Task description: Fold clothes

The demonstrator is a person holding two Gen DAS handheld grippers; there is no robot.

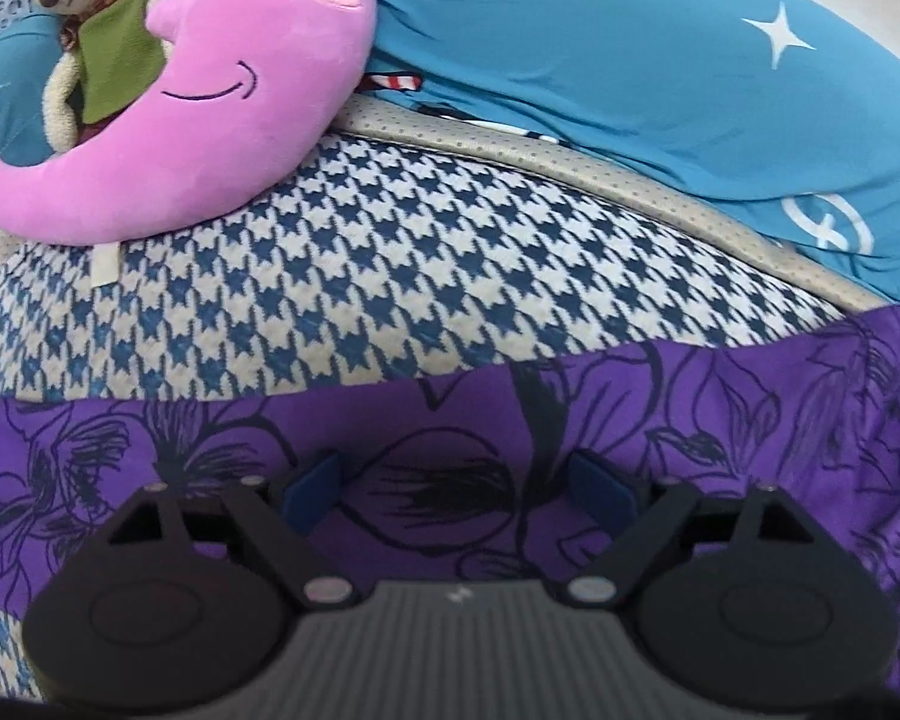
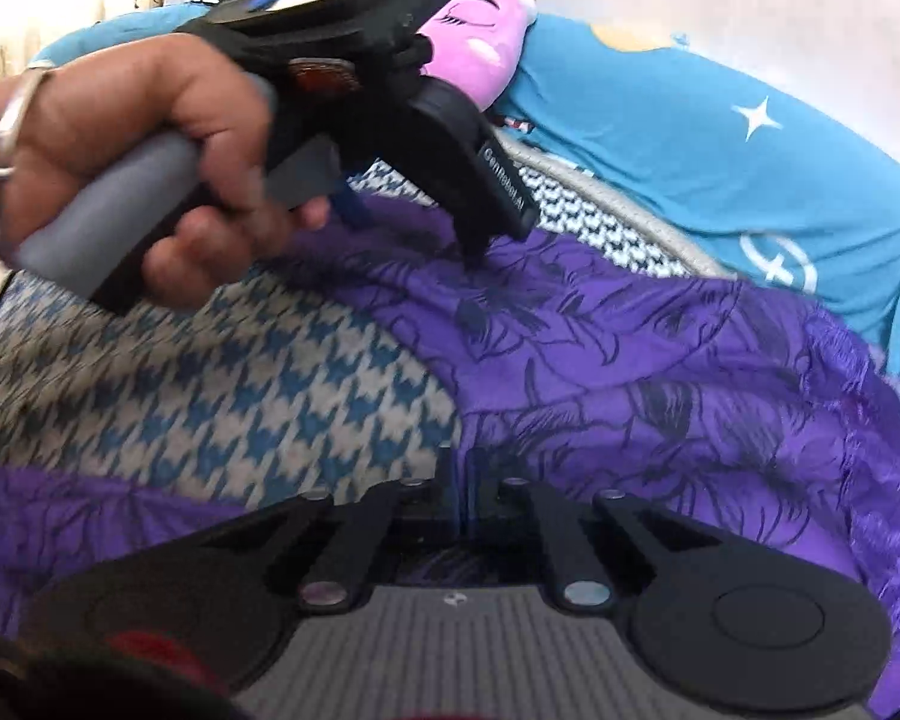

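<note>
While the purple cloth (image 1: 450, 420) lies long across the checked bed cover (image 1: 390, 252), just below the pink moon pillow (image 1: 210, 90), the left gripper (image 1: 453, 489) hangs released over its near edge; the right gripper (image 2: 463, 495) is clenched on that cloth.

- The houndstooth cover (image 1: 390, 252) lies bare between the purple garment (image 1: 690, 396) and the pillows — open room for a gripper to pass.
- A pink moon cushion (image 1: 222, 90) with a teddy bear (image 1: 84, 12) blocks the far left.
- The blue pillow (image 1: 630, 60) walls off the far right.
- In the right wrist view, the left hand (image 2: 150, 138) and left gripper (image 2: 426, 222) crowd the space above the garment's upper edge.
</note>
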